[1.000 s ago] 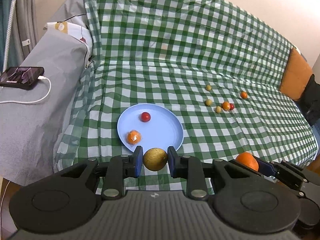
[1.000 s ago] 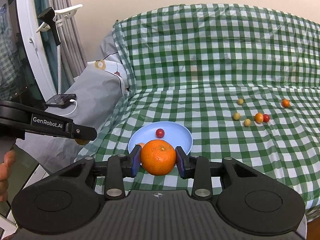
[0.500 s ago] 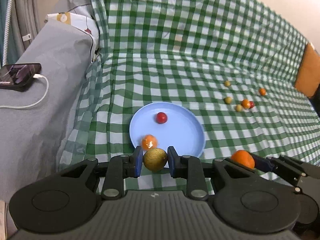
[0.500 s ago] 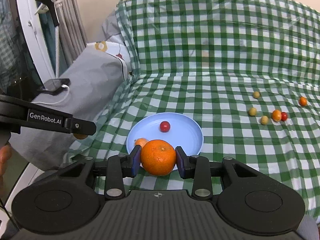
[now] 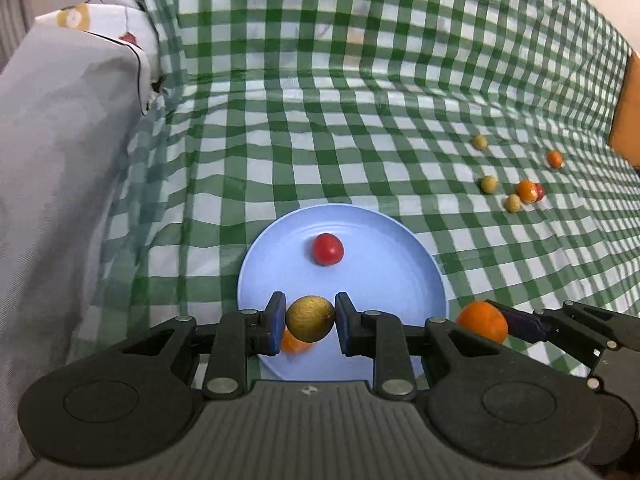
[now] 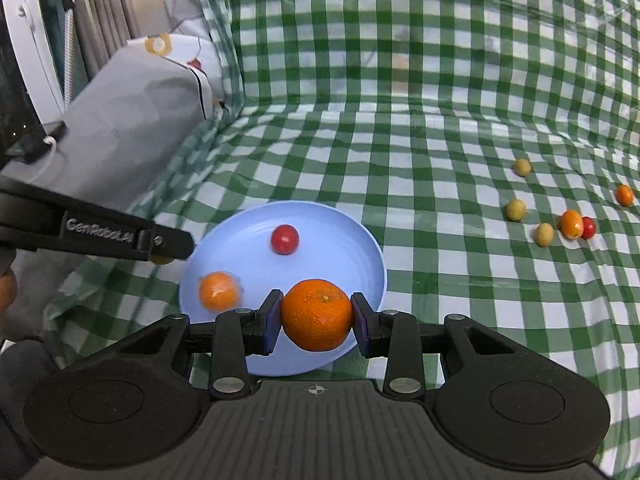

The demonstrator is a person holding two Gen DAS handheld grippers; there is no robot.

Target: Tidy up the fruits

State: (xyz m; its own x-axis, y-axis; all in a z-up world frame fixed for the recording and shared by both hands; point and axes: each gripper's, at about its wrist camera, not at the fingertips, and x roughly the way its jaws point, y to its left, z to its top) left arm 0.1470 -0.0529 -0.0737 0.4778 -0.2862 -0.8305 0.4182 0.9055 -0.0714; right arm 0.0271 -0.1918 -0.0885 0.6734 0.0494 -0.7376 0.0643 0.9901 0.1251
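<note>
— Well, from the left wrist view, what do we have?
— Our left gripper (image 5: 310, 323) is closed on a small yellow-brown fruit (image 5: 310, 318), pads at its widest sides, held over the near part of the blue plate (image 5: 400, 280). It looks firm, light and smooth, so it could roll once released.

— And the right wrist view?
— Our right gripper (image 6: 316, 322) is clamped on the orange (image 6: 316, 314) across its middle, over the plate's near right edge. We judge it heavier, with a soft rind; squeeze gently. A cherry tomato (image 6: 284, 239) and a small wrapped orange fruit (image 6: 219, 291) already lie in the plate; other small fruits (image 6: 544, 234) sit far right on the checked cloth (image 6: 400, 140).
</note>
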